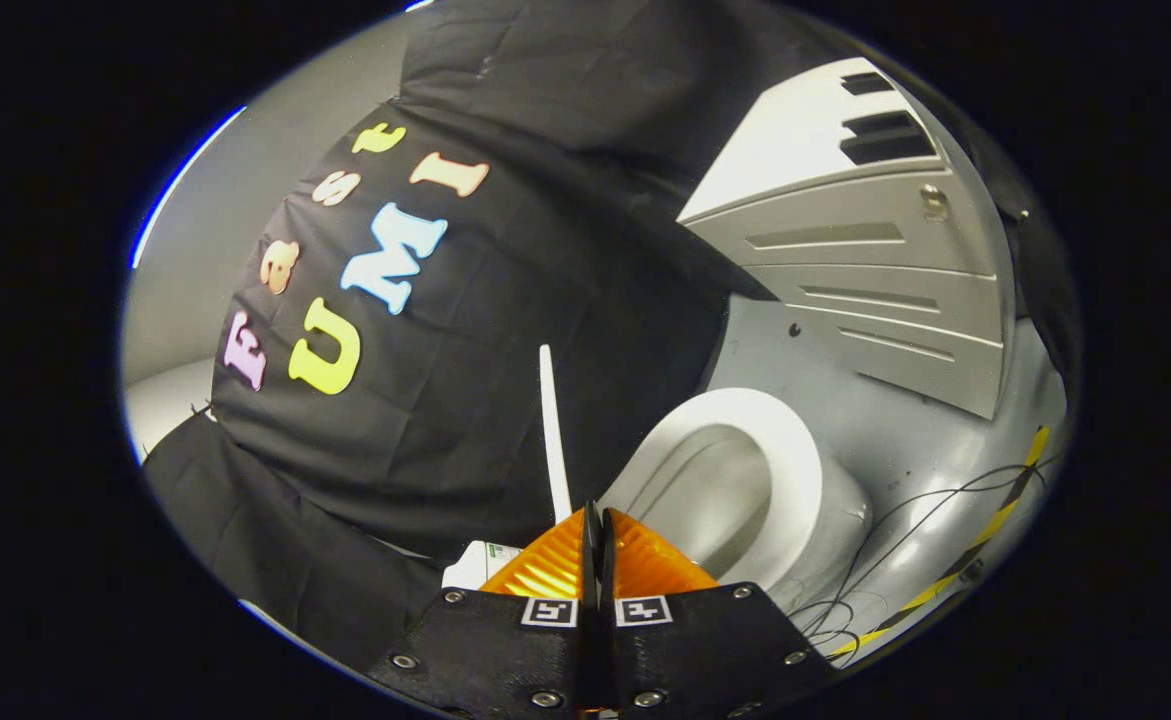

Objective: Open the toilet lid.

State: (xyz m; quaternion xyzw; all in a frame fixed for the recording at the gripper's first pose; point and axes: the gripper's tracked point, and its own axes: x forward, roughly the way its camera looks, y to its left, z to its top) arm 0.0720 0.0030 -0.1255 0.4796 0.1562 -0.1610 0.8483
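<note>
1. Holding the toilet lid (549, 430) raised on edge, the gripper (596, 520) has its two orange fingers (545, 570) pressed together with hardly a gap, and the thin white lid rises straight up from between their tips, so I judge it is clamped on the lid's lower edge, though the contact itself is hidden by the fingers
2. The lid stands close to upright against the black booth wall (425, 420), seen edge-on as a narrow white strip just ahead of the fingers
3. The step in hand looks like the end of the lift: the lid is already swung up off the seat (795, 440), so the task seems nearly done
4. The next move calls for easing the lid back until it rests past upright, then parting the fingers gently so it does not drop forward onto the seat
5. The toilet bowl (715, 500) lies open just beside the fingers, and nothing appears to be in it; whether it holds water cannot be told
6. Beyond the toilet stands a grey cabinet (875, 290) on the grey floor (905, 440), with thin cables (875, 570) and a yellow-black striped tape (995, 520) near the bowl's base
</note>
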